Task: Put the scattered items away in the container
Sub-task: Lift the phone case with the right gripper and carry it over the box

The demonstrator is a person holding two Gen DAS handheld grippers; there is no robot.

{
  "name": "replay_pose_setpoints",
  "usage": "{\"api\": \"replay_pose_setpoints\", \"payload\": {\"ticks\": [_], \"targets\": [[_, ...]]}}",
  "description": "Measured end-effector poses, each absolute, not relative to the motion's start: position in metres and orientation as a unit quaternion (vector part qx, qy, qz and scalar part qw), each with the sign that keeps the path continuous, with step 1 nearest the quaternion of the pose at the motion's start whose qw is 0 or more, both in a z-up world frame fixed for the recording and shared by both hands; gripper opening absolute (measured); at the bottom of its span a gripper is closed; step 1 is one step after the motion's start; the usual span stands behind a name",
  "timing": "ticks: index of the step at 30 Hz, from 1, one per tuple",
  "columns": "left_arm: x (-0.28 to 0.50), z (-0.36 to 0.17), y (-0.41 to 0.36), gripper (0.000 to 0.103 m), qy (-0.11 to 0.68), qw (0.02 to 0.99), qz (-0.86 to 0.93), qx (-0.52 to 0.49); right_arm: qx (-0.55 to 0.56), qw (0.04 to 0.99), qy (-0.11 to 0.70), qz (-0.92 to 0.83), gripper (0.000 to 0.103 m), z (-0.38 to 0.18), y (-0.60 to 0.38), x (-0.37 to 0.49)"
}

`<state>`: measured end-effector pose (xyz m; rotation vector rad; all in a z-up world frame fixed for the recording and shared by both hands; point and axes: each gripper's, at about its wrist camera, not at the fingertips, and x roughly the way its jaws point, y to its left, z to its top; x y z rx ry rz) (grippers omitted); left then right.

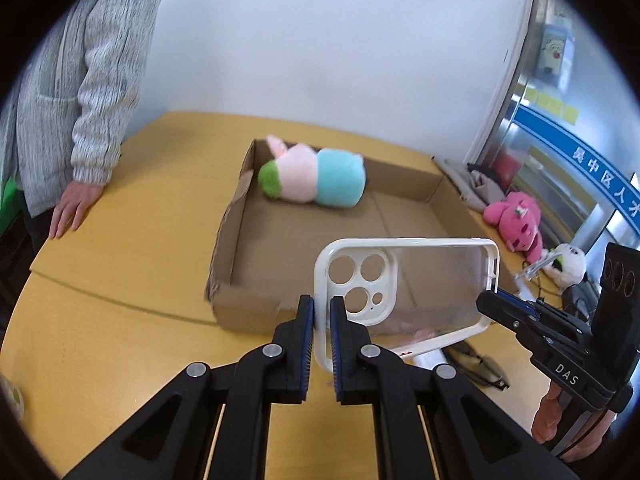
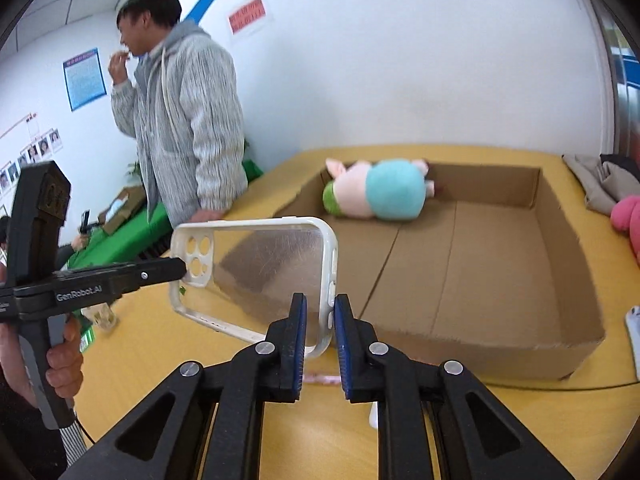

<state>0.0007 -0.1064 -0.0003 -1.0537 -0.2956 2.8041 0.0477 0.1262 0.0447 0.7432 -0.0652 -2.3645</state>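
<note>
Left gripper [image 1: 322, 314]: fingers closed on the camera-cutout end of the case [image 1: 404, 292], pinching its white rim. Right gripper [image 2: 321, 318]: fingers straddle the opposite rim by the side buttons; a small gap shows at one pad, so whether they are clamped cannot be told. The case hangs in the air between both grippers, above the tabletop [image 1: 120, 340] and just short of the box [image 2: 480, 352] near wall.

Handling, as judged: light, thin, somewhat flexible; the clear back looks slick and already scuffed, so the rim is the sound place to hold. A single end grip may let it swing.

The box holds one plush [image 2: 380, 192] at its far side. The pink toy [image 1: 516, 220] beyond the box is cut off in the right view. Small clutter under the case is too obscured to identify.
</note>
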Motion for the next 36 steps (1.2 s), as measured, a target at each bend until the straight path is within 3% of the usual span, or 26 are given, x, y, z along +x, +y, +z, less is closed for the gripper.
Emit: {"api": "replay_pose_setpoints", "payload": {"ticks": [22, 36], "targets": [[-0.077, 0.126, -0.040, 0.005, -0.037, 0.114, 0.960, -0.252, 0.164, 0.287, -0.013, -0.944, 0.013, 0.171, 0.178, -0.037], [-0.209, 0.103, -0.009, 0.005, -0.036, 0.115, 0.936, -0.332, 0.248, 0.274, -0.034, -0.928, 0.012, 0.155, 0.211, -0.177]]}}
